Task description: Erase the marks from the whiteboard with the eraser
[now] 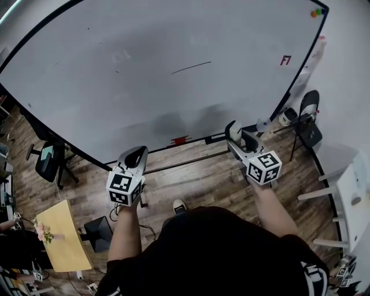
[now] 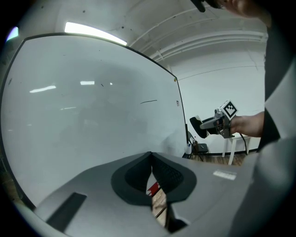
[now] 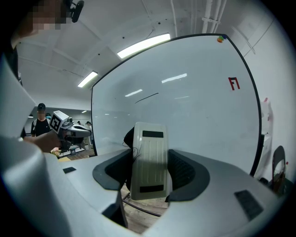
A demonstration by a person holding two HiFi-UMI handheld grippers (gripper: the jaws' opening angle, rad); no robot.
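The big whiteboard (image 1: 144, 69) fills the upper part of the head view. It bears a short black stroke (image 1: 191, 67), a few faint dark specks and a red mark (image 1: 285, 59) near its right edge. My right gripper (image 1: 233, 134) is shut on a cream eraser (image 3: 149, 159), held upright between its jaws and short of the board. The stroke (image 3: 147, 97) and the red mark (image 3: 234, 84) lie above the eraser in the right gripper view. My left gripper (image 1: 136, 157) is shut with nothing in it, low by the board's bottom edge.
A red object (image 1: 180, 140) lies on the board's lower rail. Coloured magnets (image 1: 317, 11) sit at the board's top right corner. A folding chair (image 1: 307, 118) stands right of the board, an office chair (image 1: 47, 161) and a yellow table (image 1: 63, 236) at the left. The floor is wood.
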